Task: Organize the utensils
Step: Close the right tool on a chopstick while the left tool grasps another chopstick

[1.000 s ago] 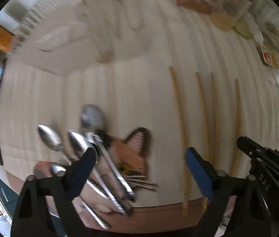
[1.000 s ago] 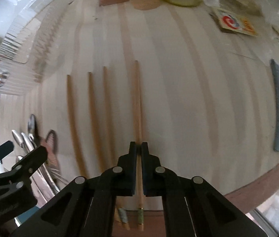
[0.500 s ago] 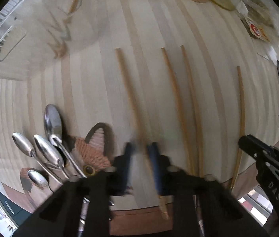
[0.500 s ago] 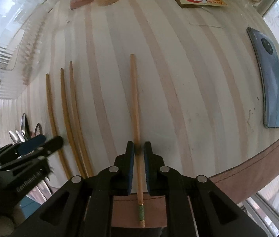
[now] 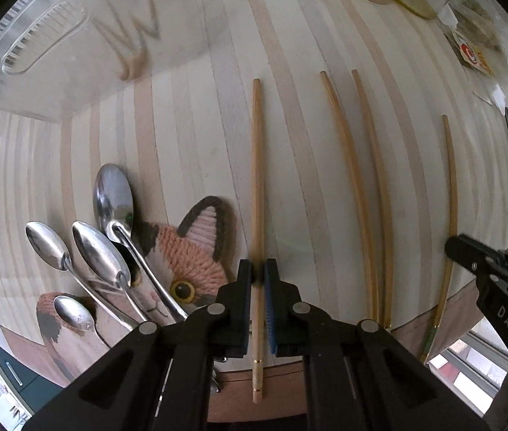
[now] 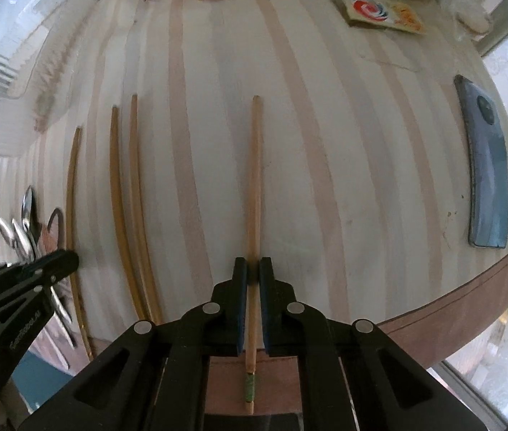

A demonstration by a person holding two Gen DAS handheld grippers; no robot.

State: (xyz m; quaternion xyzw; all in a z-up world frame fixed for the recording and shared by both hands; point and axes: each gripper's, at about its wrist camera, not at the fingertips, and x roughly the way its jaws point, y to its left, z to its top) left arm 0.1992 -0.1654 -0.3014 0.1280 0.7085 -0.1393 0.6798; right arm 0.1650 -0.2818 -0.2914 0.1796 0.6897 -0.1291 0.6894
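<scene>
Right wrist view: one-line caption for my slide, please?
Right gripper fingers closed on a chopstick lying on the striped table.

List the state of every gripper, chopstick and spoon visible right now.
left gripper: shut on the leftmost chopstick
right gripper: shut on the green-banded chopstick
middle two chopsticks: lying loose, side by side
four spoons: resting on the cat coaster
phone: lying flat
</scene>
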